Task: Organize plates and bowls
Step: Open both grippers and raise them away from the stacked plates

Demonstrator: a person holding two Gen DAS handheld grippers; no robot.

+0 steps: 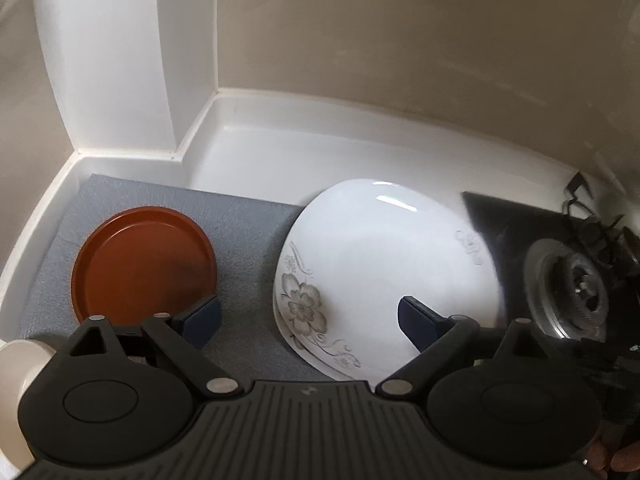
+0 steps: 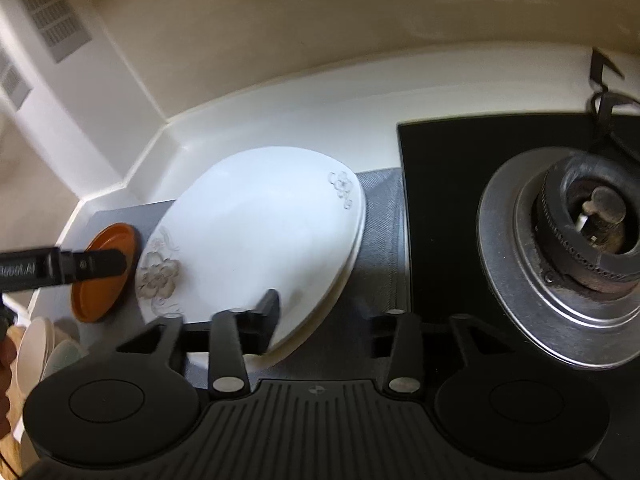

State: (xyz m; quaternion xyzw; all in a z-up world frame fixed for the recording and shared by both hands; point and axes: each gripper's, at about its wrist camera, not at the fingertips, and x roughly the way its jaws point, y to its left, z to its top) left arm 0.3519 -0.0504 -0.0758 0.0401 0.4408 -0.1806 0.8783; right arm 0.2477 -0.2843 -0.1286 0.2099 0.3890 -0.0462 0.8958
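the white plate [image 1: 384, 264] lies on the grey mat [image 1: 248, 240] on the bench [image 1: 320, 152], set down on another white plate; the brown plate [image 1: 144, 264] sits apart.

left claw [image 1: 308, 320] stands wide, empty, over the near rim. right claw [image 2: 320, 320] is part open; its left finger [image 2: 268, 316] overlaps the rim, touching or not i cannot tell.

the placing step looks finished. next: back both claws off, then fetch the brown plate.

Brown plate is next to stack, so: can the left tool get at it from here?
Probably yes. The left tool stands open, with the brown plate lying bare on the grey mat just ahead of its left finger. Nothing covers it; the white plate sits apart.
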